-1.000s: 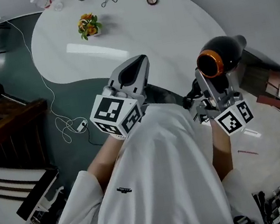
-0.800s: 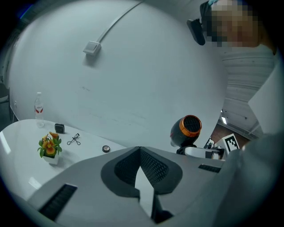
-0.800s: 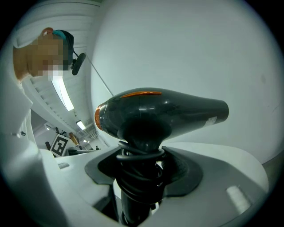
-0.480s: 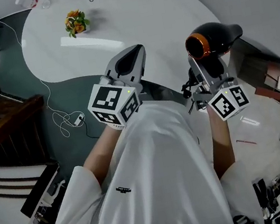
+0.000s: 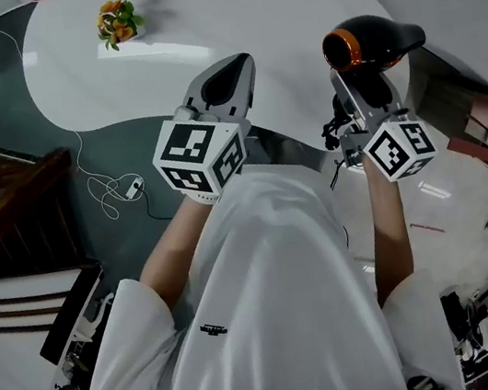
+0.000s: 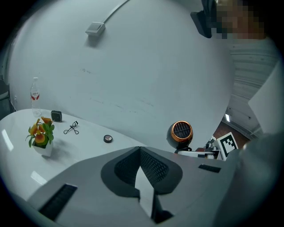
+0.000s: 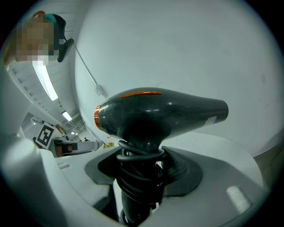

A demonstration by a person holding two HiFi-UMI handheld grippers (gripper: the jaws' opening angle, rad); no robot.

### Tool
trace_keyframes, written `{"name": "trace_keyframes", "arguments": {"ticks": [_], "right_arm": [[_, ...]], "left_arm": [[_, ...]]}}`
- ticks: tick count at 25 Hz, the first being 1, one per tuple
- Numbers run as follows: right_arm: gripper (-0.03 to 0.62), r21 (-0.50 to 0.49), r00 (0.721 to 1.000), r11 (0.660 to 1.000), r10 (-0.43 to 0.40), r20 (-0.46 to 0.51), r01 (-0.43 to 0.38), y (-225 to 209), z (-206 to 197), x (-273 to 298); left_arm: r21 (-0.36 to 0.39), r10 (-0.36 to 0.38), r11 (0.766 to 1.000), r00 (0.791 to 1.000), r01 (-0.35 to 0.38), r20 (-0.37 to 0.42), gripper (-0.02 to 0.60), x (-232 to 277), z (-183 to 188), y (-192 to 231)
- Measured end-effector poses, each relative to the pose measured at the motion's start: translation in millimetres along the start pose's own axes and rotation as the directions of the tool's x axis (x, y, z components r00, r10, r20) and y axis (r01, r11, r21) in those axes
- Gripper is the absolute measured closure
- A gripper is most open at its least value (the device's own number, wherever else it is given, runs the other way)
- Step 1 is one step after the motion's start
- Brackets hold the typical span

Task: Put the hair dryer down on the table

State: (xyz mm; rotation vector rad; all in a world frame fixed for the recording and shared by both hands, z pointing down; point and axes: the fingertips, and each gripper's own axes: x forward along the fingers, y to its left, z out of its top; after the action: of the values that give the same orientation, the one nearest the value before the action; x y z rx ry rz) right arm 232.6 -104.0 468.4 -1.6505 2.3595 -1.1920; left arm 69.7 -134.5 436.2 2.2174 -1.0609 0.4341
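Now R gripper (image 5: 365, 95) grips hair dryer (image 5: 377, 39); L gripper (image 5: 233, 77) jaws closed

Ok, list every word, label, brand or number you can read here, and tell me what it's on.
Nothing here is readable.
Hair dryer: pale sticker near its nozzle, too blurred.
Bottle: red label, too small.
Shirt: small dark chest logo, too small.
Left gripper and right gripper: cubes carry square markers only, no letters.
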Motion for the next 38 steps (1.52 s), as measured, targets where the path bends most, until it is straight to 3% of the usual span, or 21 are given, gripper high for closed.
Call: {"name": "trace_keyframes", "arguments": {"ticks": [14, 38], "right_arm": [[0.312, -0.06, 0.986, 0.996, -0.079, -0.149, 0.07, -43.2, -45.0, 47.4], [0.312, -0.113, 0.945, 0.98, -0.189, -0.266, 0.164, -90.2, -84.8, 94.0]], "left_arm": [[-0.025, 0.02, 0.999, 0.997, -0.022, -0.075, 0.572, 24.9, -22.7, 24.0], [-0.025, 0.021, 0.999, 0.991, -0.024, -0.135, 0.572, 52.9, -25.0, 34.2]]}}
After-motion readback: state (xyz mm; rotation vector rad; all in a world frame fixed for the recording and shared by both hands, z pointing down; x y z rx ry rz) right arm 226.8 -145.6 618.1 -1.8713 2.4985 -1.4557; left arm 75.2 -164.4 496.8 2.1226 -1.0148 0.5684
